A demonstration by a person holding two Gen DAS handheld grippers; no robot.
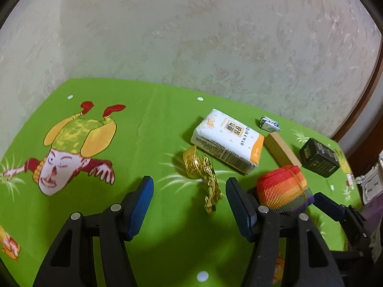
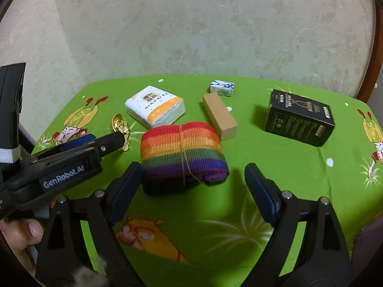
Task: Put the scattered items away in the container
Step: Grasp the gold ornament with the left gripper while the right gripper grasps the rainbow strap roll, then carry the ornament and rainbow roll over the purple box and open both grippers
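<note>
Two grippers, both spread, nothing pinched. Your left gripper (image 1: 189, 205) hangs over the gold trinket (image 1: 203, 179), pads apart on either side and not touching it. Your right gripper (image 2: 191, 191) brackets the near end of the rainbow strap roll (image 2: 183, 153), no clear pad contact. Beyond on the green tabletop (image 2: 287, 167): tissue pack (image 2: 155, 106), wooden block (image 2: 219, 116), small blue-white packet (image 2: 221, 88), black box (image 2: 299, 118) off right. Container not visible.
</note>
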